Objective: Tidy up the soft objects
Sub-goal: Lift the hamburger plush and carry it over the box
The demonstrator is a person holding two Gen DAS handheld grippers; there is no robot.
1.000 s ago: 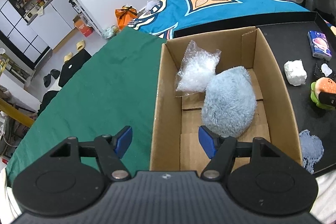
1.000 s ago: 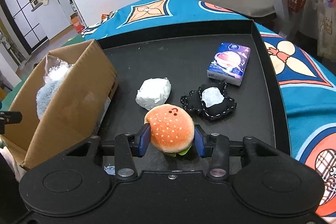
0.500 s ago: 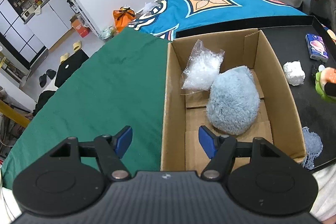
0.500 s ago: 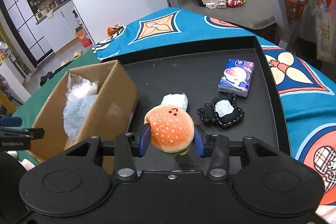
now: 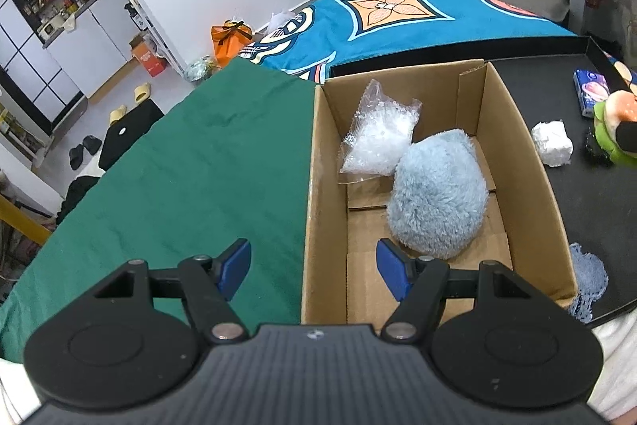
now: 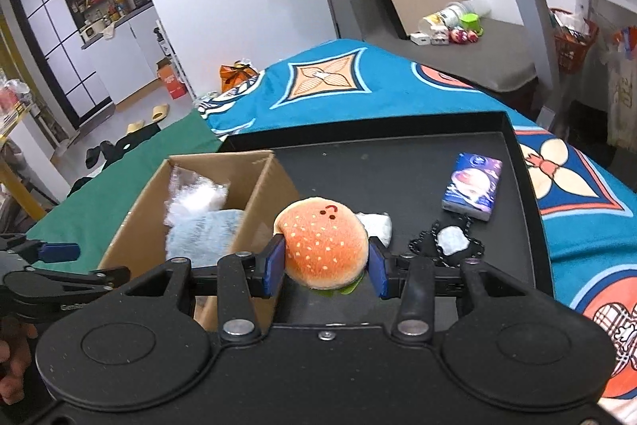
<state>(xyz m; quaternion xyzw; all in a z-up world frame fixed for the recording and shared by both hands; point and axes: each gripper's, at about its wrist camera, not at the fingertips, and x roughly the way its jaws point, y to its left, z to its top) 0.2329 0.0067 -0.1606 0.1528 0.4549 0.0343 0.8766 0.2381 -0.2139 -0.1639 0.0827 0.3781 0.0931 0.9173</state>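
From the left wrist view you can look straight down into the cardboard box: a fluffy blue plush sits just ahead of the right-hand blade of the left gripper, with a clear plastic bag of white filling touching its far side. A pale blue crocheted piece lies outside the box's near right corner; the right wrist view hides it. The left gripper's jaws stand wide apart, holding nothing, straddling the box's left wall above the green cloth.

The right wrist view shows what the other barely catches at its edge: the right gripper has its jaws pressed against both sides of a plush hamburger, lifted clear of the black tray. Just beyond the jaws lie a white wad and a black-edged pouch; further off to the right, a tissue pack. The box stands left of these jaws.
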